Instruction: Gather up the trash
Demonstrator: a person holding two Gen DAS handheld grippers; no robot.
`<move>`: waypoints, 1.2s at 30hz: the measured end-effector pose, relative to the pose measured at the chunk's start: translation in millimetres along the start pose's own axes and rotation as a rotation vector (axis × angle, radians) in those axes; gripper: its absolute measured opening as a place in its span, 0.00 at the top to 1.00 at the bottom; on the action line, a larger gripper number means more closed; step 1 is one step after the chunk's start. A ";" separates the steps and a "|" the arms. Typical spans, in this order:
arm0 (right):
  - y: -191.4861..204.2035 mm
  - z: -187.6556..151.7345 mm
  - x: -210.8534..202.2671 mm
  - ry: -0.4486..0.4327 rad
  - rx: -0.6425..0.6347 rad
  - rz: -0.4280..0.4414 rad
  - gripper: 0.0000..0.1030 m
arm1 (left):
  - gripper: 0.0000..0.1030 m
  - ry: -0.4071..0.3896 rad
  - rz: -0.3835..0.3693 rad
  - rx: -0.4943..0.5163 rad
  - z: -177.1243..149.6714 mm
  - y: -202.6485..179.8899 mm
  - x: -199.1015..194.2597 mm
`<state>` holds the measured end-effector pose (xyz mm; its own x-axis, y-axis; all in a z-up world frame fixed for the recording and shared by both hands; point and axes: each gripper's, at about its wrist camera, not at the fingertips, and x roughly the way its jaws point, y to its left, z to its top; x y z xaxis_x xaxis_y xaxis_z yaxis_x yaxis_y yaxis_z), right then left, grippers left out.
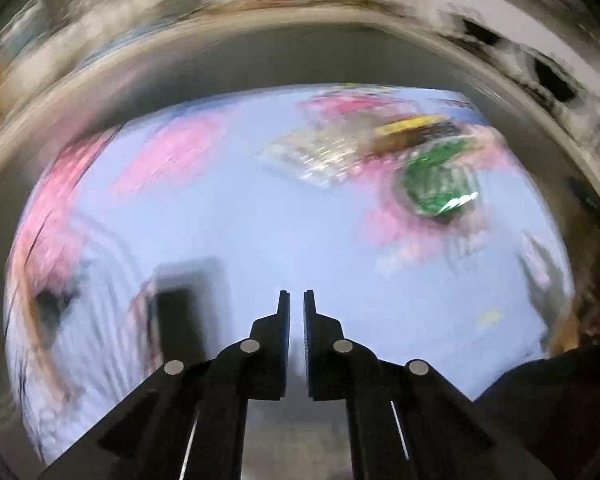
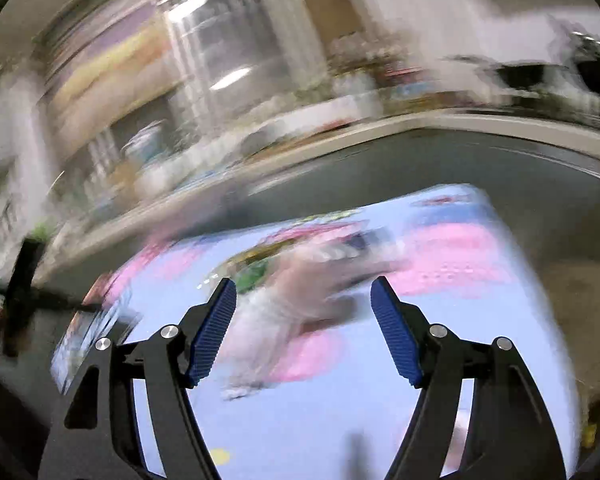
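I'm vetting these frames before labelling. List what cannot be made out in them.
- Green item, left wrist view: motion blur hides what it is.
- Clear wrapper and yellow item beside it: smeared, identity unclear.
- Pale trash ahead of the open right gripper: blurred, shape unreadable.
- Mat print: streaked in both views.
- Shelves behind: contents blurred.
- Left gripper: nearly closed, holding nothing visible.

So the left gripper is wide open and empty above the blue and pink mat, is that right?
Not quite. In the left wrist view the left gripper is nearly shut, its fingers only a narrow slit apart, not wide open. The rest holds: nothing is between them, and it is above the blue and pink mat.
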<state>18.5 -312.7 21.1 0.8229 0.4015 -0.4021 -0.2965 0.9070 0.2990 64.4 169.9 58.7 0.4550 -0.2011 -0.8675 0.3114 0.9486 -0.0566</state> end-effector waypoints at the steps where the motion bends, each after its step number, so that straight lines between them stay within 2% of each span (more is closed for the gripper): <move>1: 20.4 4.9 22.4 0.060 -0.009 0.103 0.33 | 0.95 0.004 0.015 -0.045 -21.8 20.6 -6.5; 3: 72.0 -3.7 81.6 0.263 -0.033 0.356 0.36 | 0.95 0.020 -0.032 -0.139 -60.1 38.0 -9.2; 4: 85.4 -7.9 95.4 0.315 -0.050 0.398 0.36 | 0.95 0.053 -0.066 -0.189 -72.3 39.6 -2.9; 5: 112.0 -19.6 119.4 0.415 -0.093 0.476 0.36 | 0.95 0.087 -0.121 -0.224 -87.7 34.9 8.1; 6: 135.4 -32.9 137.8 0.498 -0.148 0.546 0.36 | 0.95 0.084 -0.165 -0.239 -100.7 32.5 16.5; 7: 146.6 -43.3 146.2 0.537 -0.178 0.569 0.37 | 0.93 0.064 -0.195 -0.258 -110.2 19.6 27.3; 8: 167.6 -60.1 161.9 0.623 -0.243 0.588 0.39 | 0.97 -0.043 -0.130 -0.237 -118.6 8.4 27.4; 9: 184.9 -75.0 172.9 0.689 -0.310 0.582 0.44 | 0.98 -0.120 -0.109 -0.225 -120.6 -3.8 29.9; 10: 194.3 -79.2 178.5 0.711 -0.344 0.583 0.44 | 0.98 -0.169 -0.138 -0.217 -119.6 -13.9 35.8; 11: 197.0 -82.3 182.0 0.726 -0.373 0.585 0.44 | 0.95 -0.185 -0.202 -0.221 -116.2 -24.0 53.9; 12: 201.0 -88.5 184.0 0.749 -0.424 0.568 0.45 | 0.95 -0.179 -0.215 -0.229 -115.3 -27.5 69.2; 13: 205.2 -80.2 189.6 0.752 -0.444 0.552 0.45 | 0.98 -0.143 -0.233 -0.237 -111.9 -32.4 88.8; 14: 203.9 -78.9 189.1 0.746 -0.466 0.542 0.44 | 0.99 -0.113 -0.310 -0.221 -108.3 -36.5 101.7; 15: 200.5 -75.3 189.3 0.741 -0.469 0.547 0.44 | 0.99 -0.145 -0.344 -0.202 -106.3 -43.4 97.5; 17: 208.0 -68.1 189.9 0.742 -0.462 0.564 0.44 | 1.00 -0.156 -0.360 -0.188 -104.3 -43.5 102.8; 19: 223.4 -64.9 181.1 0.740 -0.485 0.632 0.43 | 1.00 -0.157 -0.404 -0.198 -94.5 -46.6 112.3; 21: 232.9 -65.9 178.1 0.786 -0.506 0.741 0.41 | 1.00 -0.201 -0.391 -0.192 -84.5 -48.2 106.0; 24: 246.0 -74.8 178.2 0.892 -0.550 0.828 0.41 | 1.00 -0.227 -0.393 -0.188 -72.8 -57.8 118.0; 25: 248.1 -76.1 176.9 0.899 -0.558 0.833 0.41 | 1.00 -0.231 -0.397 -0.189 -72.2 -58.0 120.0; 26: 252.6 -80.4 180.7 0.931 -0.600 0.832 0.41 | 1.00 -0.235 -0.396 -0.191 -65.5 -59.5 117.0; 27: 256.6 -83.3 183.2 0.949 -0.628 0.823 0.41 | 1.00 -0.240 -0.402 -0.187 -69.7 -41.3 105.4; 31: 271.4 -93.3 193.6 0.975 -0.701 0.789 0.43 | 1.00 -0.260 -0.394 -0.176 -74.9 -25.7 93.8; 33: 272.6 -101.6 198.0 0.971 -0.741 0.738 0.60 | 1.00 -0.267 -0.386 -0.173 -73.3 -24.7 92.4; 36: 260.7 -94.0 190.3 0.911 -0.713 0.702 0.61 | 0.99 -0.269 -0.329 -0.163 -64.2 -28.3 90.8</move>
<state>52.2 12.1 -58.8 -0.1335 0.4920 -0.8603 -0.9317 0.2336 0.2782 43.4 140.5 -50.1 0.5608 -0.5344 -0.6324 0.3502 0.8452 -0.4037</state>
